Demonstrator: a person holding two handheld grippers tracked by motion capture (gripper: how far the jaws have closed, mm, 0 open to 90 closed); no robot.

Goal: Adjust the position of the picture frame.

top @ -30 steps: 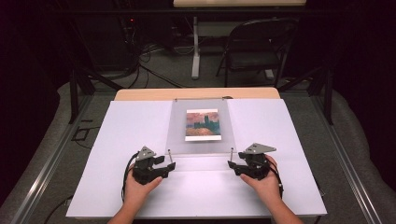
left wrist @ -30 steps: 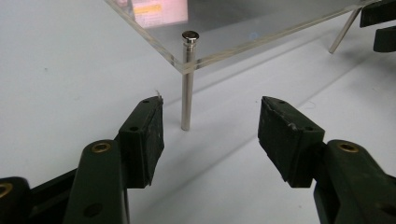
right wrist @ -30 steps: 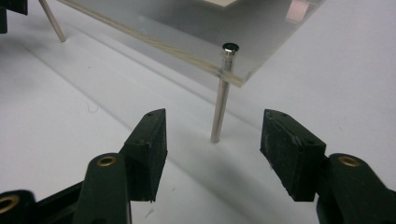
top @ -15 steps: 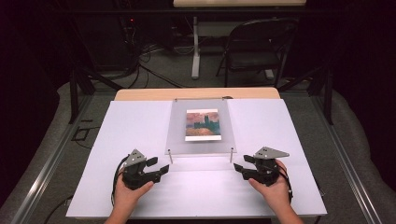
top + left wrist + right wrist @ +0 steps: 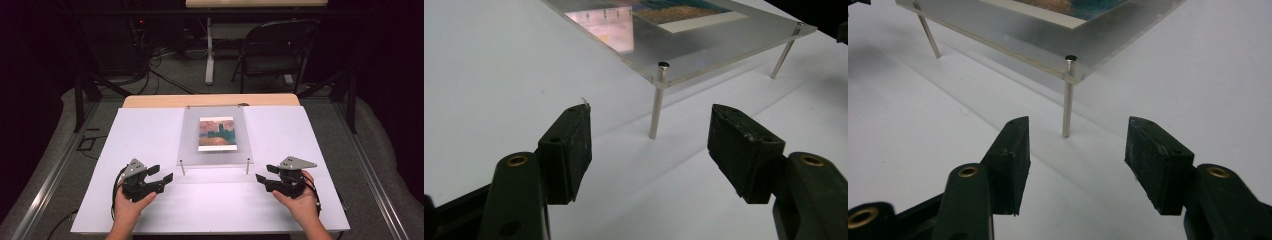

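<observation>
A clear acrylic plate (image 5: pixel 191 146) holding a small landscape picture (image 5: pixel 216 133) stands on thin metal legs in the middle of the white tabletop (image 5: pixel 150 130). My left gripper (image 5: pixel 161 173) rests near the front left leg (image 5: pixel 182 168), open, its jaws just having been opening with nothing between them. In the left gripper view the gripper (image 5: pixel 650 120) faces that leg (image 5: pixel 655 112) from a short way off. My right gripper (image 5: pixel 265 173) is open beside the front right leg (image 5: pixel 247 166). The right gripper view has this gripper (image 5: pixel 1079 127) aimed at the leg (image 5: pixel 1067 107), apart from it.
A wooden table edge (image 5: pixel 210 100) lies behind the white top. Beyond it stand a folding chair (image 5: pixel 272 52) and loose cables (image 5: pixel 160 75) on the floor. Metal rails (image 5: pixel 55 175) run along both sides of the table.
Both hands have drawn apart and back a little from the plate's front legs, the left one to the left, the right one to the right. The left jaws stand wider.
</observation>
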